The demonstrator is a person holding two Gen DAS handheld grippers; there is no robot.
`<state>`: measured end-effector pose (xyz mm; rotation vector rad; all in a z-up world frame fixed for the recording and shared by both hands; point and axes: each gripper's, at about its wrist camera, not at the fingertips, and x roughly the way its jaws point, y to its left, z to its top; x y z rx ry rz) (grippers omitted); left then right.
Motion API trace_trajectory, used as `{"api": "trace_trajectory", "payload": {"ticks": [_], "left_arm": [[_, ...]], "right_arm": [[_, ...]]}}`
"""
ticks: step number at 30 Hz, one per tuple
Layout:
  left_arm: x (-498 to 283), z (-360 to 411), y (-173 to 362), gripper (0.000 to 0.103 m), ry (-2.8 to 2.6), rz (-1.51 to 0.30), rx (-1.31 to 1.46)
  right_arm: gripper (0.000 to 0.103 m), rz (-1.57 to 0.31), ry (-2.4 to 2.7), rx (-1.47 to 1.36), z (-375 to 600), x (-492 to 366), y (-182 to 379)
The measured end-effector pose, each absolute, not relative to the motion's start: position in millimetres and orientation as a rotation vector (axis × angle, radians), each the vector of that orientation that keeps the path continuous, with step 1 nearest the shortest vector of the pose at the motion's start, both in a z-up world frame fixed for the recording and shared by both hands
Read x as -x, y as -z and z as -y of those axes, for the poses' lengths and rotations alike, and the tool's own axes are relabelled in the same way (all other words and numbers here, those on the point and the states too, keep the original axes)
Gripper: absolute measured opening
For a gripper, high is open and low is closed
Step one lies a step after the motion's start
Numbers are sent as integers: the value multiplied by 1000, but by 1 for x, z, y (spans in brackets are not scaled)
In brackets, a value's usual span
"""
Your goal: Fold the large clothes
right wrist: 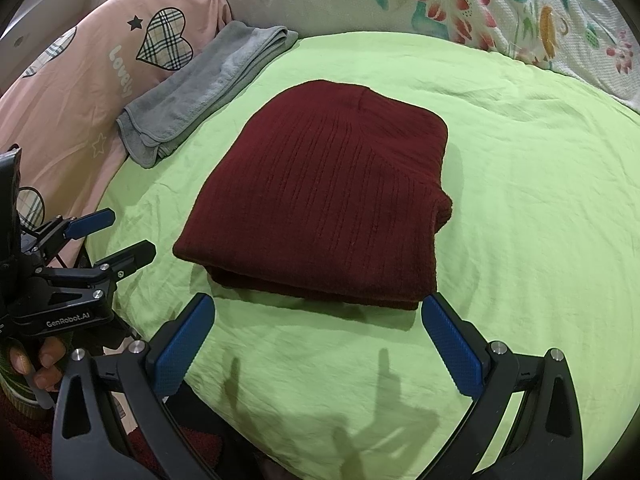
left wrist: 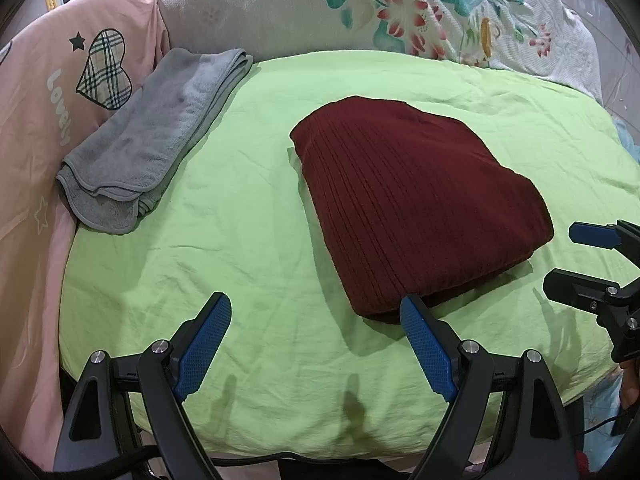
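**Folded maroon sweater lying on the green sheet, both grippers spread and empty**

Where the green sheet (right wrist: 520, 200) covers the bed, a dark maroon ribbed sweater (right wrist: 328, 196) is seen folded into a compact, roughly rectangular stack, its layered edges turned toward the cameras. It is laid flat near the middle of the sheet and is touched by neither tool.

The left gripper (left wrist: 316, 312) is held low over the sheet at the near edge, its blue-padded fingers (left wrist: 204, 344) spread wide with nothing between them. In the left wrist view its right-hand fingertip is seen against the near corner of the sweater (left wrist: 416, 200); whether contact is made cannot be told. The same gripper (right wrist: 106, 236) is caught in the right wrist view at the left margin, its jaws parted, with part of the hand (right wrist: 44, 360) that holds it visible below.

The right gripper (right wrist: 318, 314) is likewise held with its jaws wide apart and empty, just short of the sweater's near folded edge. In the left wrist view it (left wrist: 572, 258) is seen at the right margin, its fingers apart.

A folded grey towel (right wrist: 204, 88) is placed at the far left edge of the sheet, well apart from the sweater and partly on a pink quilt (right wrist: 80, 92) printed with plaid hearts. A white floral bedspread (right wrist: 480, 8) is bunched beyond the sheet's far side.
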<state>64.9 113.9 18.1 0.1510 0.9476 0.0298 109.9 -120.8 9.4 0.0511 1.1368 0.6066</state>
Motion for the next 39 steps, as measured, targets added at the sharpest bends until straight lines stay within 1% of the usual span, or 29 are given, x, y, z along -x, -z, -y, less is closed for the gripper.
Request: {"api": "trace_trajectory", "payload": {"ticks": [39], "left_arm": [[-60, -109, -24, 87, -30, -934, -147]], "right_arm": [[103, -1133, -612, -57, 120, -111, -15]]}}
